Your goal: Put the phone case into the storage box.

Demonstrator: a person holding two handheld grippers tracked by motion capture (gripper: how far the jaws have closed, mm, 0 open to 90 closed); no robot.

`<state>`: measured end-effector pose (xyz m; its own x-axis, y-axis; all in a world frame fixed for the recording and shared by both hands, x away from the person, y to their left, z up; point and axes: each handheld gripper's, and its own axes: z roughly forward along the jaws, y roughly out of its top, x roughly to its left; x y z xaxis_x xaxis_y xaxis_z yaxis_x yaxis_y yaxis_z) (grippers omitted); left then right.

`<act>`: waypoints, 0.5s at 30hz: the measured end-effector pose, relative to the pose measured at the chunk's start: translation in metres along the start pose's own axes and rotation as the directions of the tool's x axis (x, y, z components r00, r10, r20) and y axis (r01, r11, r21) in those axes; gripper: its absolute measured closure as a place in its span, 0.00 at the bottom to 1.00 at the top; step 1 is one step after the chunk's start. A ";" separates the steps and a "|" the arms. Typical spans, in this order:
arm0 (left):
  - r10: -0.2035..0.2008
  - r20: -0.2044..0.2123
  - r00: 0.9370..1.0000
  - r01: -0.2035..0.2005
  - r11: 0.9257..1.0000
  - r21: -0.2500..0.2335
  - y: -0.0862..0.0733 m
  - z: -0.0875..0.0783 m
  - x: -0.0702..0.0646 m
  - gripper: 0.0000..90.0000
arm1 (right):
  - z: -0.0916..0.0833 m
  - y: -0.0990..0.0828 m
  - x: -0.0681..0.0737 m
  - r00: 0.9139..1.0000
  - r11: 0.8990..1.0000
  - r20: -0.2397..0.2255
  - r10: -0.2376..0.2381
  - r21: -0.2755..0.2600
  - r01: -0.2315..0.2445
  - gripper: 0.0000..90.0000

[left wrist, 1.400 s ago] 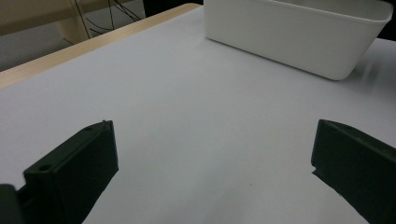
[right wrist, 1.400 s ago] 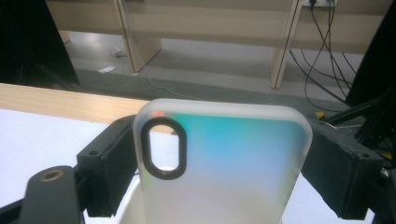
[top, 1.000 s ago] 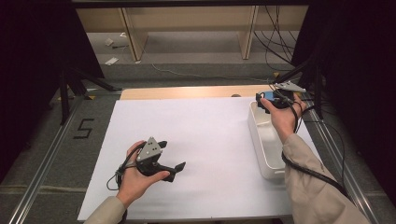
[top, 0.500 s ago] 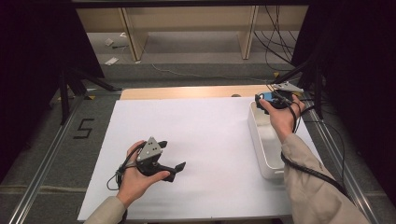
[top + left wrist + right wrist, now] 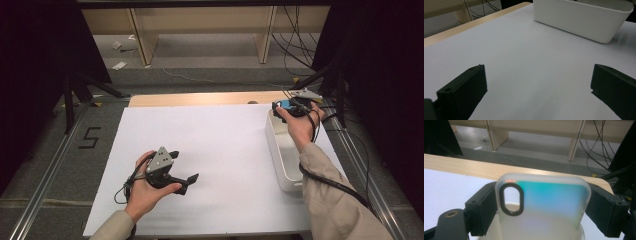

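Observation:
My right gripper (image 5: 280, 105) hovers over the far end of the white bin (image 5: 276, 150) and is shut on a phone case (image 5: 541, 205). The case is translucent, teal at the top fading to white, with an oval camera cutout at its left. Both black jaws press on its two long edges in the right gripper view. The phone case (image 5: 285, 104) appears as a small blue patch in the high view. My left gripper (image 5: 192, 178) rests low over the white mat near the front, held by a hand, jaws wide apart with nothing between them (image 5: 536, 82).
The white mat (image 5: 210, 150) covers most of the table, with a strip of wooden tabletop (image 5: 200, 98) at the far edge. The bin stands along the mat's right side. Cables trail from both grippers. Shelving legs and loose wires lie on the floor beyond the table.

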<state>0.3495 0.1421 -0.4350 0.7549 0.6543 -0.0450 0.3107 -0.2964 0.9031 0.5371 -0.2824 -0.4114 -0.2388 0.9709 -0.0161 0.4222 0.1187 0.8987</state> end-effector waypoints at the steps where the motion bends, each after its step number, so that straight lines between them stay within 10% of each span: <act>1: 0.000 0.000 1.000 0.000 1.000 -0.001 0.000 0.000 0.000 0.00 | 0.000 0.000 0.000 1.000 1.000 0.001 0.000 0.000 0.000 0.20; 15: 0.002 0.002 1.000 -0.002 1.000 -0.001 0.000 0.000 -0.001 0.00 | 0.011 0.001 0.002 1.000 1.000 -0.010 -0.019 -0.002 0.019 0.19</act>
<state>0.3493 0.1415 -0.4347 0.7568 0.6522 -0.0440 0.3088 -0.2973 0.9034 0.5468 -0.2780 -0.4157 -0.2555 0.9664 -0.0286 0.4157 0.1364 0.8992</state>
